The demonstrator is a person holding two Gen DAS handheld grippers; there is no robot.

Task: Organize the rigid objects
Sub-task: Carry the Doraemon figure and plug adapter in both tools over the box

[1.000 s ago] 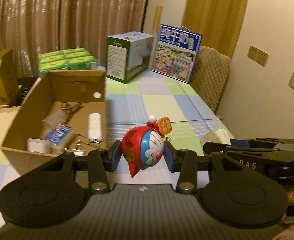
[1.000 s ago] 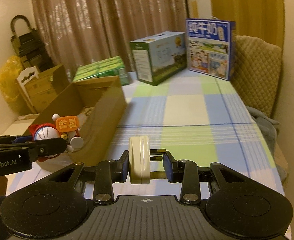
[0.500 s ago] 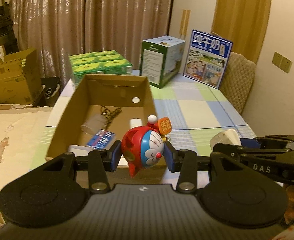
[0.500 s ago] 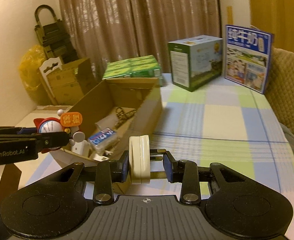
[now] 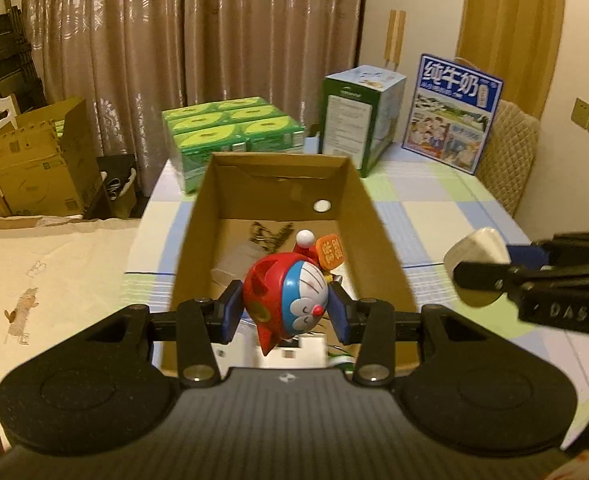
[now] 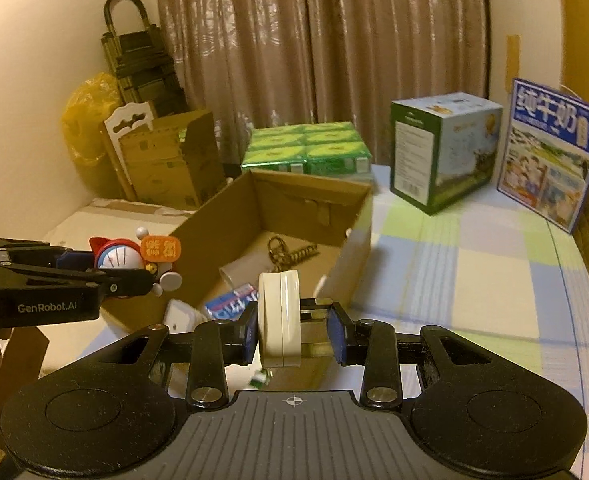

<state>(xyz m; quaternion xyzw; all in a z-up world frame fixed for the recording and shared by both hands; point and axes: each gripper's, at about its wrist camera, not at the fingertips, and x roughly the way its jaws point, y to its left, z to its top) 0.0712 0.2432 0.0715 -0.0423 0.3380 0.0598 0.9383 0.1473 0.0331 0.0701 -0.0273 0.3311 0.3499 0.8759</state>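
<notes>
Doraemon figurine (image 5: 285,298) — red-hooded, blue-faced, carrying an orange tag with yellow characters too small to read — is clamped between the blue pads of the left gripper (image 5: 285,312) and hangs above the near end of the open cardboard box (image 5: 378,232). Seen from the right wrist, the same gripper (image 6: 94,276) bears the white lettering "GenRobot.AI" on its black side. Right gripper (image 6: 293,330) is closed on a cream-white power adapter (image 6: 279,320), held on edge with its metal prongs toward the right pad; in the left wrist view its body shows the letters "DAS". Inside the box lie a key ring with chain (image 6: 290,252), a small blue-and-white packet (image 6: 232,302) whose print is illegible, and a white plug-like block (image 6: 180,318). Box and goods stand on a table with a checked cloth (image 6: 474,264). Behind: a shrink-wrapped pack of green cartons (image 5: 230,128), a green-and-white carton (image 5: 360,114), and a blue milk case (image 5: 456,114) headed "纯牛奶".
</notes>
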